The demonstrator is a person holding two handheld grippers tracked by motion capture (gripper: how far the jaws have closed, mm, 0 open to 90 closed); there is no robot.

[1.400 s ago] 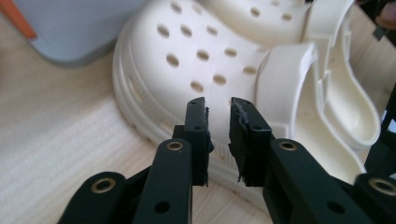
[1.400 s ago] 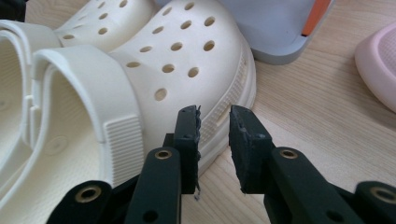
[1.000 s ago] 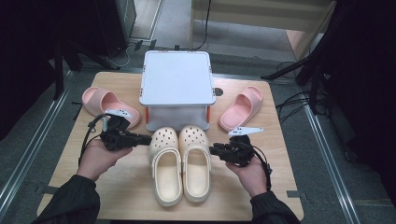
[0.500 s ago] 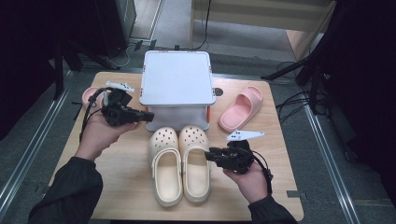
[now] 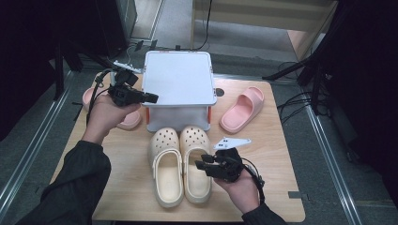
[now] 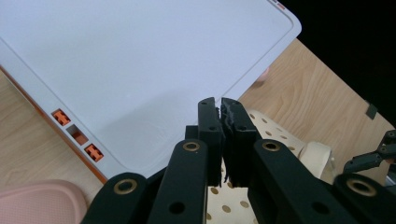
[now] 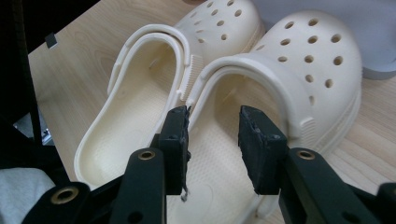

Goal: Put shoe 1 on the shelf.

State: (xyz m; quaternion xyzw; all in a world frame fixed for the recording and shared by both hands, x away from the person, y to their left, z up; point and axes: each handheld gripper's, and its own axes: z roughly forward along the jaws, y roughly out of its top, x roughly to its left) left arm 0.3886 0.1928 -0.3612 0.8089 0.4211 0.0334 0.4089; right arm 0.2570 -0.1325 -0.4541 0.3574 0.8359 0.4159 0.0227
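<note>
Left gripper (image 5: 151, 98) raised from clogs (image 5: 180, 171) to white box (image 5: 177, 77) edge, jaws closed, empty. Right gripper (image 5: 201, 165) jaws just widened over right clog, nothing gripped.

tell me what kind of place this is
Probably a lab or workshop set up for recording, not a home: a bare wooden table on a grey floor, cables trailing beside it, dark equipment stands around.

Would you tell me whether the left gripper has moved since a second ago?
Yes: the left gripper went from beside the cream clogs to the white box.
</note>
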